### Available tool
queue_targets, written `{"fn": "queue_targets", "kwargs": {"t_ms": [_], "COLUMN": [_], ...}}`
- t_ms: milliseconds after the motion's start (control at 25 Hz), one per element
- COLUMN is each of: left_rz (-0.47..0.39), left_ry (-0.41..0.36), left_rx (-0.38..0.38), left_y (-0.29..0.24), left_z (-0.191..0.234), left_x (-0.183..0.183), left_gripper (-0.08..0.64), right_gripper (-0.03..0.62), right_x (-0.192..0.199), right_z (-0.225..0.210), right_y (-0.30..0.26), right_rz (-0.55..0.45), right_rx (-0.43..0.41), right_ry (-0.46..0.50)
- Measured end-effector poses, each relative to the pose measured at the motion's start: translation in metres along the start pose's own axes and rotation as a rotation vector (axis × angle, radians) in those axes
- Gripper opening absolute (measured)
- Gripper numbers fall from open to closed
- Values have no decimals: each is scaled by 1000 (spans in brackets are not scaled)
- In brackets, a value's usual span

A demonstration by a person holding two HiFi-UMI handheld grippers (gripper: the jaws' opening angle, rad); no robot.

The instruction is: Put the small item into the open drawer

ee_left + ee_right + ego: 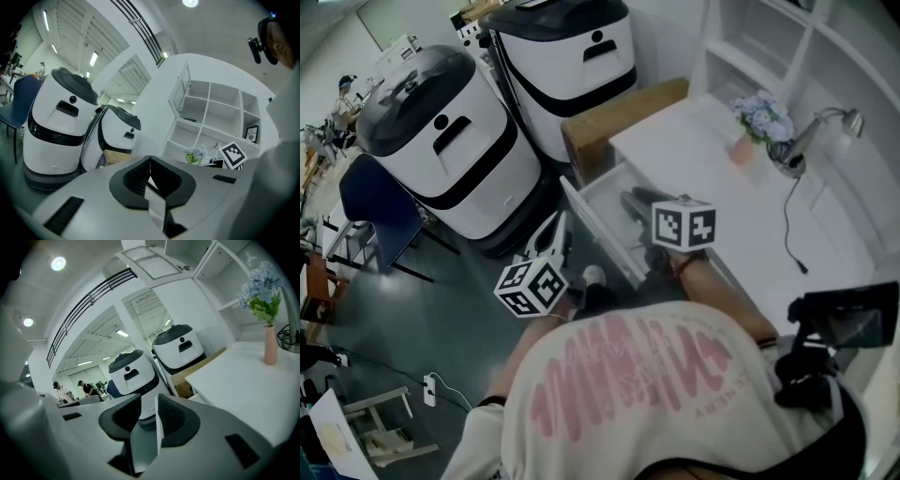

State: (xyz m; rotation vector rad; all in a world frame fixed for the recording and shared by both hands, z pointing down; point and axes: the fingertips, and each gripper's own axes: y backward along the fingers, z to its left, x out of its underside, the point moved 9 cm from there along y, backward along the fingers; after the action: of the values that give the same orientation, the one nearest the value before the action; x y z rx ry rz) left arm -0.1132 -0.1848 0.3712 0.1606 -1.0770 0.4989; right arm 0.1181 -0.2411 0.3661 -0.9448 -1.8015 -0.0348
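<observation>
Pink-printed shirt (656,394) nearest; right tongs (149,401), narrowly parted and empty, over the open drawer (605,202); left tongs (150,161) shut, outside its front; item unseen.

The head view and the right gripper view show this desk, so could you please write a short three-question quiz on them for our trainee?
1. True or false: the drawer of the white desk stands open.
2. What stands next to the lamp on the desk? A) a vase of blue flowers B) a kettle C) a stack of books
3. In the right gripper view, is anything between the right tongs?
Key: 1 true. 2 A. 3 No: they stand slightly apart with nothing between them.
</observation>
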Motion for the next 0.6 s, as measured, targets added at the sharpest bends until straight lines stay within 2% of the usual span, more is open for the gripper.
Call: {"fn": "queue_targets", "kwargs": {"t_ms": [80, 320, 440, 600], "left_rz": [6, 21, 30, 41], "left_ry": [-1, -2, -6, -1], "left_rx": [-5, -8, -8, -14], "left_y": [10, 32, 45, 57], "left_z": [-6, -26, -32, -38], "left_x": [5, 16, 23, 35], "left_gripper": [30, 30, 30, 30], "right_gripper": [99, 43, 34, 20], "right_x": [3, 17, 24, 34], "right_z": [5, 20, 26, 30], "right_y": [12, 46, 59, 73], "right_rz": [-27, -91, -101, -96], "right_rx": [4, 1, -4, 9], "right_ry": [3, 56, 41, 69]}}
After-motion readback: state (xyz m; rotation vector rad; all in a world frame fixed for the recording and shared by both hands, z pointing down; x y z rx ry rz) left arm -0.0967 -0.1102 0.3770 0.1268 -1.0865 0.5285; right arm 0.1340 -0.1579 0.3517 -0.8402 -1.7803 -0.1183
